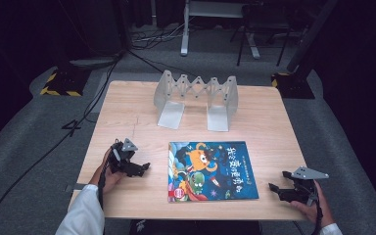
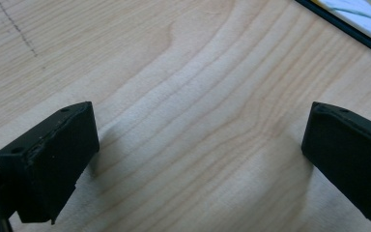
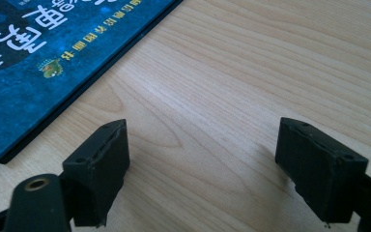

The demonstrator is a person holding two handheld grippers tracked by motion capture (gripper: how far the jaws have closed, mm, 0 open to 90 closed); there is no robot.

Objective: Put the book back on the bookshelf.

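Left gripper (image 1: 138, 167): jaws spread wide, nothing between them but bare table (image 1: 127, 103); they hang low over the wood, contact apparently none, though the angle leaves this uncertain. Right gripper (image 1: 280, 182): jaws likewise wide apart, empty. The picture book (image 1: 211, 170) lies flat between the two grippers, its near corner just beyond the right gripper's jaws. A grey folding book stand (image 1: 197, 99) stands beyond the book, well apart from both.

Table (image 1: 127, 107) brightly lit from above, surroundings dark; soft shadows, claw views sharp.
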